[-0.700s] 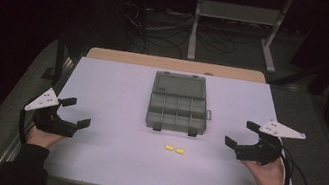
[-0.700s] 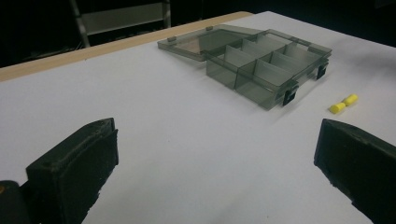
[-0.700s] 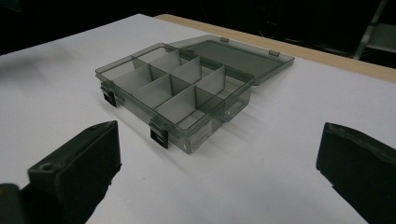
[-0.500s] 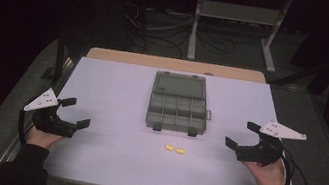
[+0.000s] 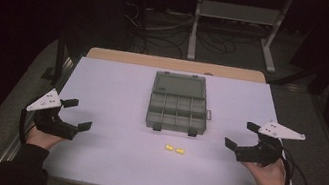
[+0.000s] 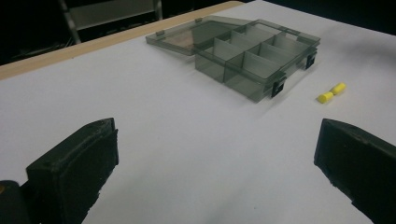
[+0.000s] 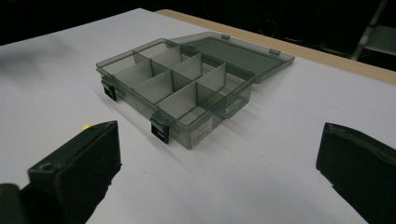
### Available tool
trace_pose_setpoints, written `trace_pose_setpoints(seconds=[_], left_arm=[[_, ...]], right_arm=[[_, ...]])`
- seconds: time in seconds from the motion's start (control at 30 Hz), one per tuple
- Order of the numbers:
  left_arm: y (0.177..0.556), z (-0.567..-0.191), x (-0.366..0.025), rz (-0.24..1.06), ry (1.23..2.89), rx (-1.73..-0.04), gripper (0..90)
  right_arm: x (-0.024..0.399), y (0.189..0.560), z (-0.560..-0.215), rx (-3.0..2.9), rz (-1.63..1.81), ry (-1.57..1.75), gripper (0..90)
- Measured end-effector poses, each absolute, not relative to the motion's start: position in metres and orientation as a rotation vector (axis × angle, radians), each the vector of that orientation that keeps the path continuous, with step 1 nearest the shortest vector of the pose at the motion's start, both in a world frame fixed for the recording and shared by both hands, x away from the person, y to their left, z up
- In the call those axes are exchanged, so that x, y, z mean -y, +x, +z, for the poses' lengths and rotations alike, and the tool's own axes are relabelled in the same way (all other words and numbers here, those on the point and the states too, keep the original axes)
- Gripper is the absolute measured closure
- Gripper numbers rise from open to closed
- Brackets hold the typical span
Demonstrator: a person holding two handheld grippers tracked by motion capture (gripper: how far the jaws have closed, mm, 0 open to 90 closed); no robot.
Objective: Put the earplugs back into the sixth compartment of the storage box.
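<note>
Darkness swallows everything beyond the tabletop (image 5: pixel 117 89). Left tool (image 5: pixel 76 114) and right tool (image 5: pixel 240 134) gape wide, holding nothing. Between them lies the open compartment box (image 5: pixel 177 109); two yellow pieces (image 5: pixel 174 149) lie nearer, one half-hidden behind the right tool's jaw.

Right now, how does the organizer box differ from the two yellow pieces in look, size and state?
The organizer box is smoky grey and see-through; the two yellow pieces are bright yellow and opaque. The box is far larger, with divided compartments; the pieces are tiny and plain. The box lies open, its compartments empty; the pieces lie outside it, just in front of its latches. Both rest on the white table, untouched.
</note>
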State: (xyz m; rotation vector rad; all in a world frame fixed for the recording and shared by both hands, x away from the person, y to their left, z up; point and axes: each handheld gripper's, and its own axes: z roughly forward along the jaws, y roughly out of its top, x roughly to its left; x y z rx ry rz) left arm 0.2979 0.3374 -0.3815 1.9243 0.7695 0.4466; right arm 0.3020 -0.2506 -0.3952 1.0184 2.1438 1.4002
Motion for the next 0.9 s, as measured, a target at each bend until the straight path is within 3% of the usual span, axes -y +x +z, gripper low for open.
trace_pose_setpoints(seconds=[0.9], left_arm=[[0.324,-0.350,-0.279,0.403,2.145,-0.594,0.0]], right_arm=[[0.248,0.301,-0.395,-2.179,1.401,1.000,0.0]])
